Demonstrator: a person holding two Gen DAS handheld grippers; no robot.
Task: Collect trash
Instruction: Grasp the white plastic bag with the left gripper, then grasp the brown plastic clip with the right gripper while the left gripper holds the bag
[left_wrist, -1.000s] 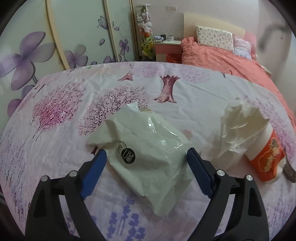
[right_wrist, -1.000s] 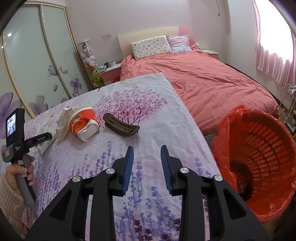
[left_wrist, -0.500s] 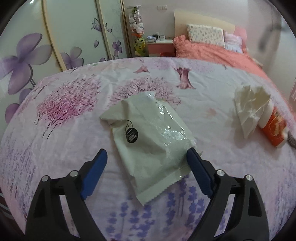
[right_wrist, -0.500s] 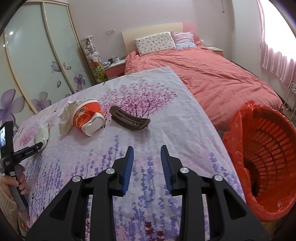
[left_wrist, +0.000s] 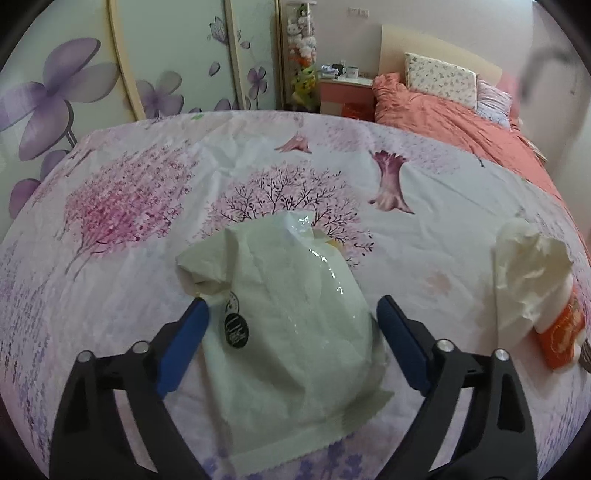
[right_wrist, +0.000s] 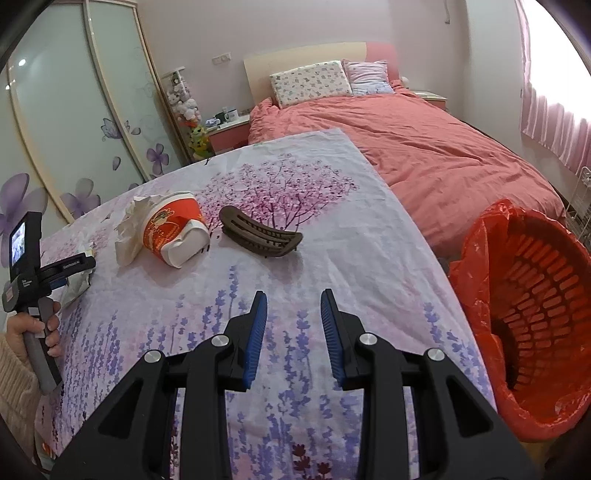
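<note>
Trash lies spread on the worktop (right_wrist: 369, 236), which is covered with a cloth printed with pink trees and purple lavender. A pale green plastic wrapper (left_wrist: 291, 325) with a dark round label lies flat on the cloth, directly between the two blue pads of the left gripper (left_wrist: 291, 325). The jaws of this gripper are spread wide, one on each side of the wrapper, and they do not press it. In the right wrist view the same left gripper (right_wrist: 72, 275) is at the left edge of the worktop, held by the person's left hand (right_wrist: 27, 326).

To the right of the wrapper lies a red paper cup (left_wrist: 561, 328) on its side, with a crumpled white tissue (left_wrist: 528, 269) at its mouth. In the right wrist view the cup (right_wrist: 173, 229) is just beside a brown hair clip (right_wrist: 260, 236), close but not touching.

The right gripper (right_wrist: 293, 328) hovers above the near part of the worktop, over the lavender print. Its jaws are parted with a narrow gap and nothing is between them. A red basket (right_wrist: 535, 306) lined with a red plastic bag stands beside the right edge of the worktop, tilted toward the camera. Behind the worktop is a bed (right_wrist: 424, 147) with a coral blanket.
</note>
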